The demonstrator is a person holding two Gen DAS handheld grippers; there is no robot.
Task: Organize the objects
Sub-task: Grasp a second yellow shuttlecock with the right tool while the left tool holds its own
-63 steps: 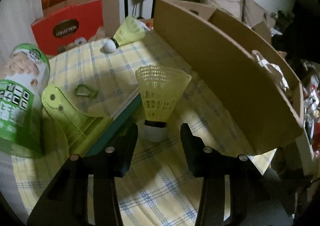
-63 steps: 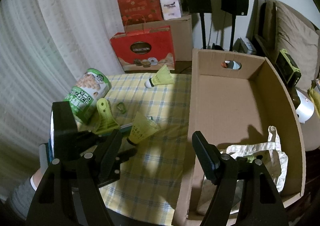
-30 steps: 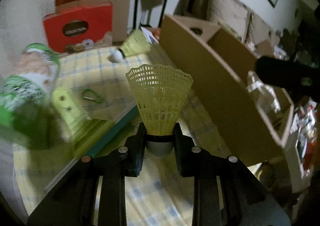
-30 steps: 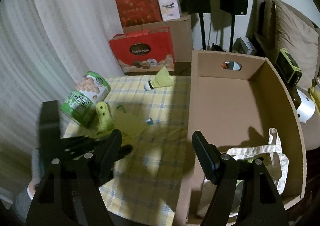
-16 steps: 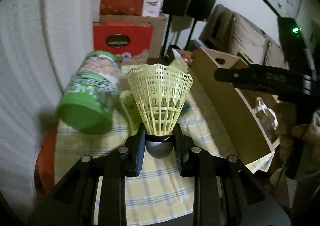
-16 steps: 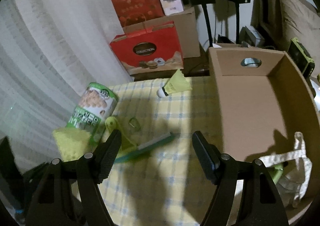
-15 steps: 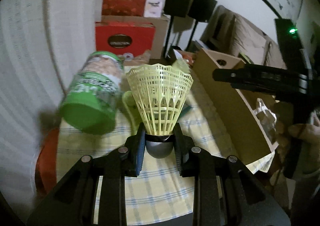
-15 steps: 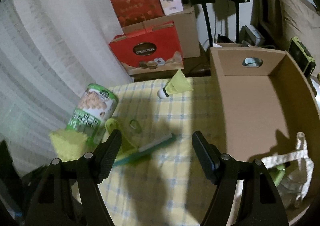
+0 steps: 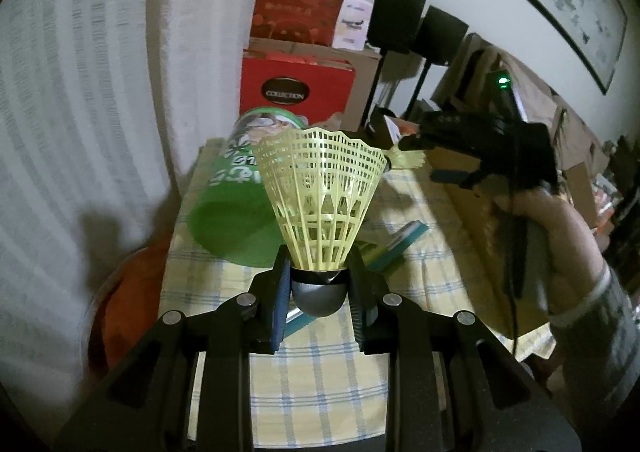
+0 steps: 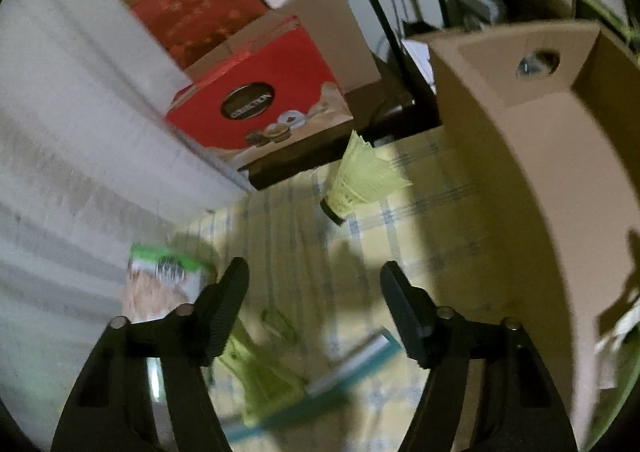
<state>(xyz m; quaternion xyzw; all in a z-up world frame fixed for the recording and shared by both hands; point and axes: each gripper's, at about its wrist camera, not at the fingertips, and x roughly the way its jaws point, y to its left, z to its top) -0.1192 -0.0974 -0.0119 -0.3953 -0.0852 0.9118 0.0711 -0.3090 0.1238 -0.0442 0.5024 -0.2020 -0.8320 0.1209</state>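
Note:
My left gripper (image 9: 319, 294) is shut on the rounded base of a yellow plastic shuttlecock (image 9: 322, 196) and holds it upright, well above the checked tablecloth (image 9: 320, 380). A second yellow shuttlecock (image 10: 362, 182) lies on the cloth at the far end, next to the cardboard box (image 10: 532, 156). My right gripper (image 10: 314, 296) is open and empty, above the cloth and short of that shuttlecock; in the left wrist view the right gripper (image 9: 476, 148) is held out over the table by a hand.
A green snack canister (image 9: 240, 204) lies on its side at the table's left. A teal-edged flat object (image 10: 320, 388) and a lime-green plastic piece (image 10: 264, 380) lie mid-table. A red gift box (image 10: 256, 112) and stacked cartons stand behind. A white bag (image 10: 616, 336) lies in the cardboard box.
My left gripper has lifted the shuttlecock and drawn back from the table. My right gripper has moved forward and down toward the far shuttlecock, still open.

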